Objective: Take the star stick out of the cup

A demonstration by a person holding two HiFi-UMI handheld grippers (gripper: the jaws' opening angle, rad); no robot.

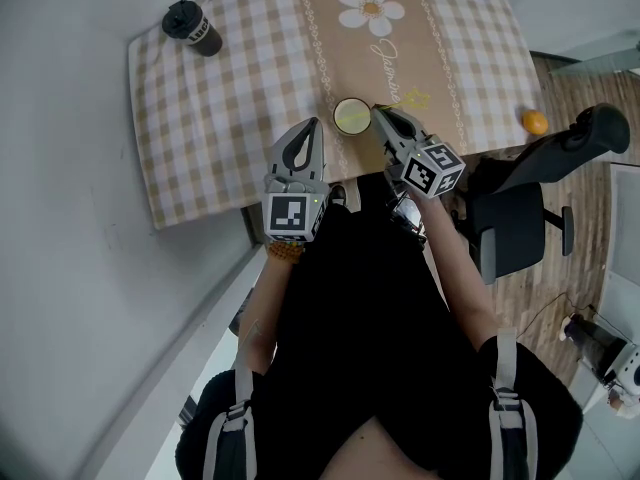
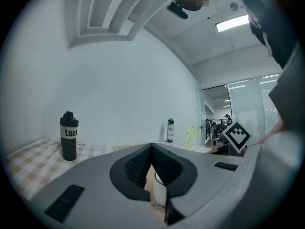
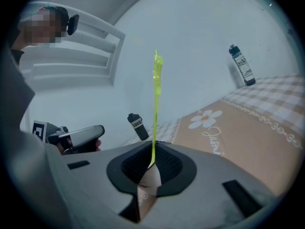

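- My right tongs (image 3: 152,151) pinch the star stick (image 3: 155,104) low down, and it stands upright.
- The cup (image 1: 351,116) sits near the table's (image 1: 200,148) front edge, just beside that stick.
- My left tongs (image 2: 151,147) are pressed together near the cup.

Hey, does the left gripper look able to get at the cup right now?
Probably yes. The cup stands just beside the left gripper, with nothing between them. The right gripper, shut on the star stick, is on the cup's other side. The left jaws are together, so they'd have to open.
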